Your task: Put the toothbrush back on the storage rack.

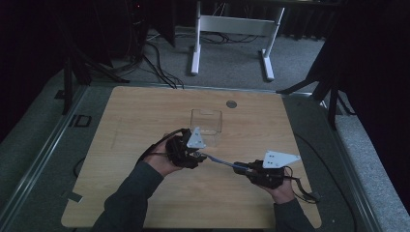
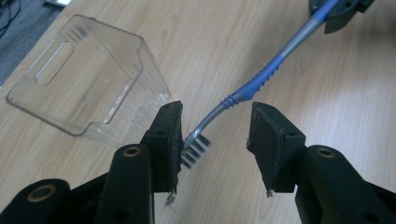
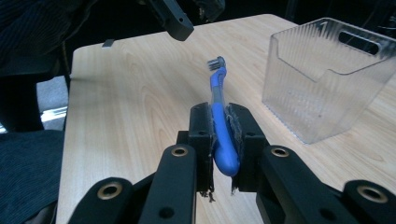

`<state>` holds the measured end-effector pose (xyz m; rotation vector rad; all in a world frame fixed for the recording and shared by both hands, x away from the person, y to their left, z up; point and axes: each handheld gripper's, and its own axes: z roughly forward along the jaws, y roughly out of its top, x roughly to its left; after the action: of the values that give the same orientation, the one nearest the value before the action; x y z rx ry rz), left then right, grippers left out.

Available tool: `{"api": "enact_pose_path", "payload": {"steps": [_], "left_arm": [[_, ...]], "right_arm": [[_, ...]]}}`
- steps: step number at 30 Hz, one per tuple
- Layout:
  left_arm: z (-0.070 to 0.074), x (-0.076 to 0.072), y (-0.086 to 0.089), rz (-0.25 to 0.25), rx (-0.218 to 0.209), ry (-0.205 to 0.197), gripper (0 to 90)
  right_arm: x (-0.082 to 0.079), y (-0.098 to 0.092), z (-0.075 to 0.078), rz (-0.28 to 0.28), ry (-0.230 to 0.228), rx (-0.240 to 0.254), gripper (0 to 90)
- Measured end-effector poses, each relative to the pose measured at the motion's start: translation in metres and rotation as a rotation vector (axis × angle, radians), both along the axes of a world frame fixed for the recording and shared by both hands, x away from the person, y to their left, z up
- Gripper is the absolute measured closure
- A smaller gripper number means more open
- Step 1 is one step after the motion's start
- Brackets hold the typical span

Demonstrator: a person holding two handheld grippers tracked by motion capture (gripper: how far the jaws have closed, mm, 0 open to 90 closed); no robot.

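A blue and grey toothbrush [image 1: 223, 162] spans the gap between my two grippers above the wooden table [image 1: 145, 111]. My right gripper [image 3: 219, 122] is shut on the toothbrush [image 3: 219, 126] at the thick end of its handle, and the bristle head points away. My left gripper [image 2: 215, 133] is open. The toothbrush [image 2: 261, 77] has its bristle head lying between the left jaws, close against the left-hand pad, and the other pad stands clear of it. In the high view the left gripper [image 1: 199, 155] is at centre and the right gripper [image 1: 244, 169] is to its right.
A clear plastic bin [image 1: 206, 122] stands upright on the table just behind the left gripper, also seen as the bin [image 2: 84, 79] and the bin [image 3: 327, 74]. A round grommet [image 1: 231, 104] sits near the far edge. White desk legs [image 1: 196, 48] stand on the carpet beyond.
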<state>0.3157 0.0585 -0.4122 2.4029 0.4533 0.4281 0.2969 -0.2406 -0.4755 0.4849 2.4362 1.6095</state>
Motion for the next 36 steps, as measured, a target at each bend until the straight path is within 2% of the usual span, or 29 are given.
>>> {"api": "enact_pose_path", "payload": {"steps": [2, 5, 8, 13, 18, 36], "left_arm": [[-0.001, 0.001, 0.002, 0.026, -0.028, 0.008, 54.5], [-0.001, 0.001, 0.004, 0.062, -0.044, 0.017, 54.5], [-0.001, 0.001, 0.004, 0.085, -0.061, 0.019, 54.5], [-0.003, 0.002, 0.006, 0.119, -0.121, 0.040, 54.4], [-0.005, 0.002, 0.008, 0.150, -0.150, 0.053, 54.4], [-0.021, 0.002, 0.009, 0.196, -0.255, 0.151, 50.3]], "right_arm": [[0.000, 0.000, 0.001, -0.013, -0.002, 0.002, 80.8], [0.000, 0.000, 0.001, -0.035, -0.007, 0.011, 80.8], [0.000, 0.002, 0.000, -0.052, -0.008, 0.016, 80.7], [0.000, 0.003, 0.000, -0.073, -0.013, 0.021, 80.7], [0.000, 0.003, 0.001, -0.098, -0.017, 0.034, 80.7], [-0.002, 0.003, 0.004, -0.135, -0.037, 0.072, 80.8]]}}
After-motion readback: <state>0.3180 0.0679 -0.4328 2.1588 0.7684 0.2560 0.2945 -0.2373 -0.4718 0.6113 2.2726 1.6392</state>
